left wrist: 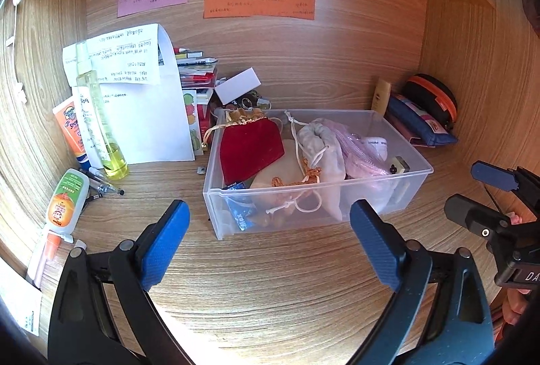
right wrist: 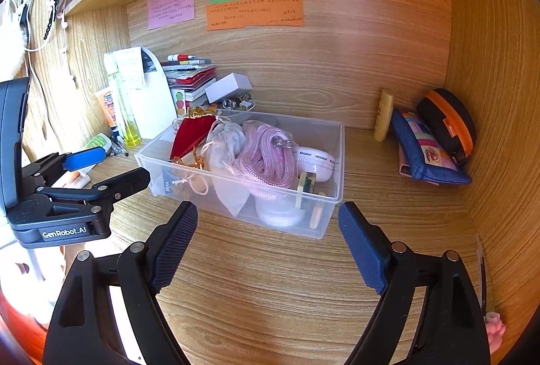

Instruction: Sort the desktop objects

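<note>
Clear plastic bin point(left wrist: 388, 176) sits mid-desk point(left wrist: 270, 290), holding a red velvet pouch point(left wrist: 251, 147), a grey drawstring bag point(left wrist: 325, 145) and pink cord point(right wrist: 266, 152). Short of the bin, the left gripper point(left wrist: 270, 240) and right gripper point(right wrist: 268, 240) hover, fingers spread wide, holding nothing.

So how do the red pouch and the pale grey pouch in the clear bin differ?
The red pouch is dark red velvet with a gold-trimmed mouth; the pale grey pouch is plain cloth with a white drawstring. The red pouch lies at the left end of the clear bin, leaning on the back wall; the grey pouch sits near the middle, bunched at its neck and draped toward the front wall. Both are drawstring bags inside the bin, untouched by either gripper.
</note>
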